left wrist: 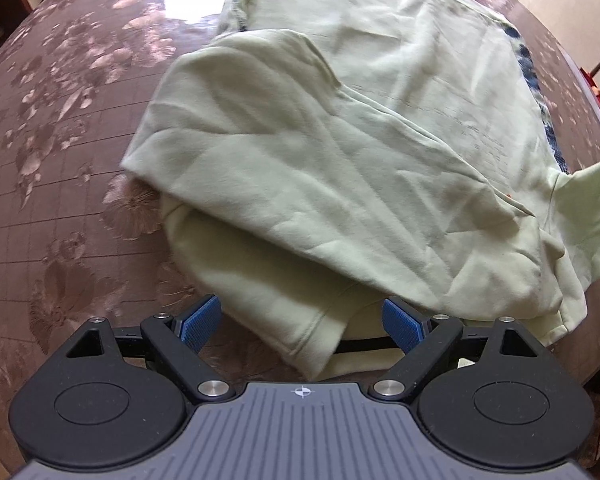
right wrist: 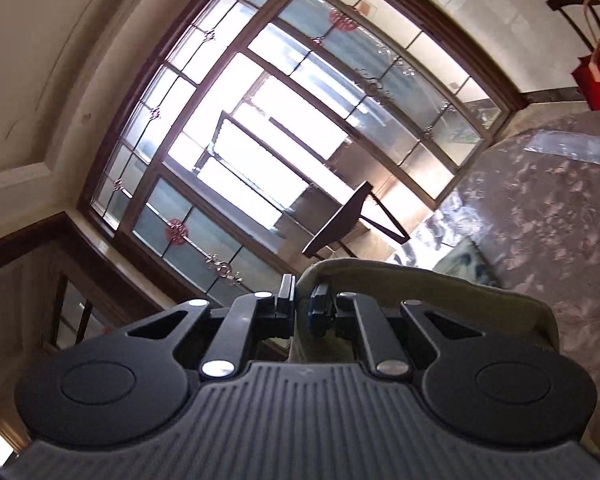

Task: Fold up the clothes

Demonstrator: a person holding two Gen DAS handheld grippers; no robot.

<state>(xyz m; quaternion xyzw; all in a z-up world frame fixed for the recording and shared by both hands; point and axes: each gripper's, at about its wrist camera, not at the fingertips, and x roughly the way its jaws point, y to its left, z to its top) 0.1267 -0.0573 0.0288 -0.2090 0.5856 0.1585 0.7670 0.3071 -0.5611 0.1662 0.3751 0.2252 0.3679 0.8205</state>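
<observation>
A: Sweatshirt (left wrist: 340, 152), pale green, lies crumpled on the floral tabletop (left wrist: 60, 140), one flap doubled over the body, blue-patterned trim at its far and right edges.

B: Claws?

A: Left claw (left wrist: 300, 324) points down at the near hem with its blue pads (left wrist: 202, 322) spread wide. Cloth lies between them, but the pads don't press on it, so nothing is held. Right claw (right wrist: 302, 304) is clamped on a fold of the same green cloth; that view looks level toward the window (right wrist: 284, 140), and the fabric drapes off to the tabletop at the right.

B: Step?

A: My read: mid-fold. The right side has an edge up for carrying over, the left is lined up for the hem but hasn't gripped.

B: Next?

A: Probably shut the left claw on the hem, then move both together so the panel lands flat. Fabric is thick and limp; a one-sided lift would likely skew it. The red bag (right wrist: 598, 80) on the chair is well clear.
</observation>
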